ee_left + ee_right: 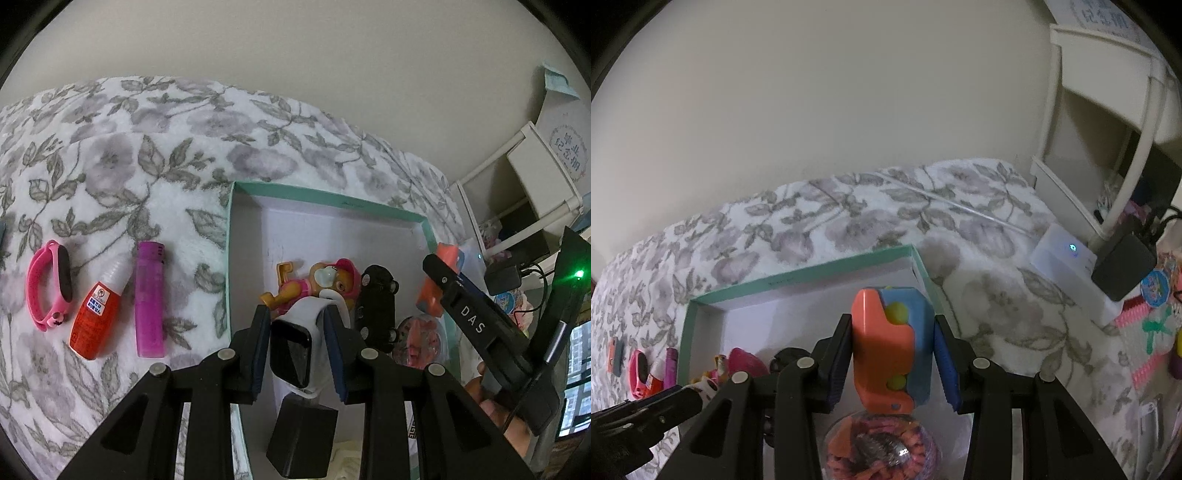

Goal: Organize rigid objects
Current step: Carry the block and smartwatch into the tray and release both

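While each gripper holds a toy, floral blanket [110, 155] meets bare wall [295, 48].

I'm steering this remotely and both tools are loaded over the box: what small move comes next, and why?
Probably lower the left tool a little further and release. Its pads clamp the white smartwatch above the teal box, with bare floor in front of the dog figure and black toy car. The right tool, gripping the orange-and-blue toy, hangs close by, so it seems safer to move one at a time.
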A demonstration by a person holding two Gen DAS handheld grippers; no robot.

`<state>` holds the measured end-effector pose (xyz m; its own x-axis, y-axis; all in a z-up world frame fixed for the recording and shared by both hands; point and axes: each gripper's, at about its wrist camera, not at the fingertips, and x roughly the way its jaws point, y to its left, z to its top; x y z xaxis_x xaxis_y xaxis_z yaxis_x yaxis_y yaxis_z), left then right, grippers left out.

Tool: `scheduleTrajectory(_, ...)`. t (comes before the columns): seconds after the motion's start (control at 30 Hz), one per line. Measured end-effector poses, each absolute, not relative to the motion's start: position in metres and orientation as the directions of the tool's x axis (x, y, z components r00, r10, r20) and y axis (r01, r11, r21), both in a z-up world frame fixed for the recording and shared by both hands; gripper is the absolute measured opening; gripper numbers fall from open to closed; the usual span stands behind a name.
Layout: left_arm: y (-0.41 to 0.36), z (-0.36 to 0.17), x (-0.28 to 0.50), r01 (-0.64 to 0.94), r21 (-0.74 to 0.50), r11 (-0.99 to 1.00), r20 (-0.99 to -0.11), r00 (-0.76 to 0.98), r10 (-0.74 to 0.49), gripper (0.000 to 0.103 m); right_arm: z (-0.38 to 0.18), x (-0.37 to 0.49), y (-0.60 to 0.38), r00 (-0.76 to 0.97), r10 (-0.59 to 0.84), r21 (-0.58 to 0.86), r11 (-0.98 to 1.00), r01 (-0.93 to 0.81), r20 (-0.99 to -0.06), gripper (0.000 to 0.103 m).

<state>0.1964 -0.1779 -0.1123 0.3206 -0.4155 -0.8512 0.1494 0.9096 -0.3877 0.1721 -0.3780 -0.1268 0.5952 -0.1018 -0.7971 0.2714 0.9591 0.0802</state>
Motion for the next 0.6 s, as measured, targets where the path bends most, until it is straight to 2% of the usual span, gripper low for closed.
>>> scheduleTrajectory(0.17, -0.182, -0.113, 0.197, 0.166, -0.374, 0.912, -0.857, 0.316, -0.408, 0.031, -0.134, 0.172, -0.382, 0.57, -0.09, 0.095, 0.954, 0.286, -0.817, 0.046)
scheduleTrajectory(0.3, -0.185, -0.118, 0.198, 0.17, -0.372, 0.913, -0.867, 0.287, -0.407, 0.032, -0.137, 0.172, -0.381, 0.555, -0.083, 0.094, 0.954, 0.284, -0.827, 0.057)
scheduleTrajectory(0.47, -0.189, -0.124, 0.197, 0.177, -0.352, 0.919, -0.884, 0.258, -0.389, 0.033, -0.136, 0.172, -0.377, 0.549, -0.095, 0.075, 0.957, 0.28, -0.83, 0.06)
scheduleTrajectory(0.6, -0.19, -0.125, 0.197, 0.185, -0.357, 0.916, -0.885, 0.247, -0.395, 0.043, -0.134, 0.172, -0.373, 0.542, -0.096, 0.066, 0.96, 0.271, -0.835, 0.067)
